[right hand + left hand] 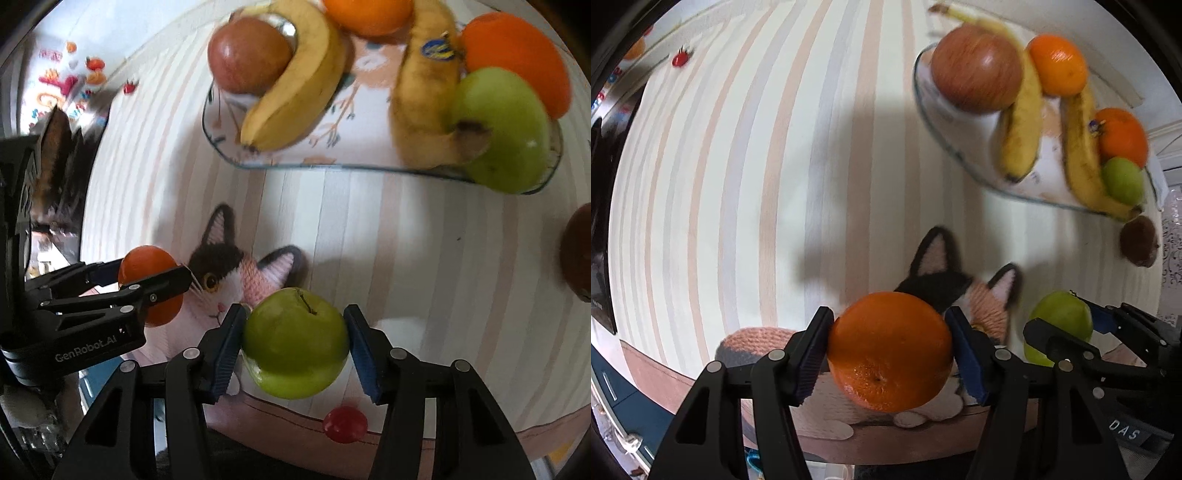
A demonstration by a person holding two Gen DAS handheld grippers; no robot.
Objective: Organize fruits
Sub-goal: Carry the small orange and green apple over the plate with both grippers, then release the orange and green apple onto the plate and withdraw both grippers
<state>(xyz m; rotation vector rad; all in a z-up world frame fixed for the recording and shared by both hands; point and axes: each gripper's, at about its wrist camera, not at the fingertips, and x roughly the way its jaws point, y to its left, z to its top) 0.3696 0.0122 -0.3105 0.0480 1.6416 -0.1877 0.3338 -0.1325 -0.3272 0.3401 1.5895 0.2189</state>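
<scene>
Left wrist view: the left gripper (890, 354) is clamped on an orange (890, 350), its blue pads pressing the fruit's two sides — the orange sits squarely between the fingers, above a knitted cat mat (945, 284) on the striped tablecloth (738, 184). To its right the right gripper (1067, 332) closes around a green apple (1062, 317).

From the right wrist, that green apple (295, 343) fills the gap between the right gripper's (295, 347) pads, stem up; the left pad touches it and the right pad sits at its edge, so it reads as gripped. The left gripper (147, 284) with its orange (147, 266) shows at the left, over the cat mat (236, 280).

Beyond both lies a glass tray (229, 155) holding a red apple (249, 55), two bananas (295, 85), two oranges (517, 59) and another green apple (506, 129). A dark brownish fruit (578, 254) lies on the cloth right of the tray — apart from it. A small red round thing (345, 424) lies near the cloth's front edge, below the held apple.
</scene>
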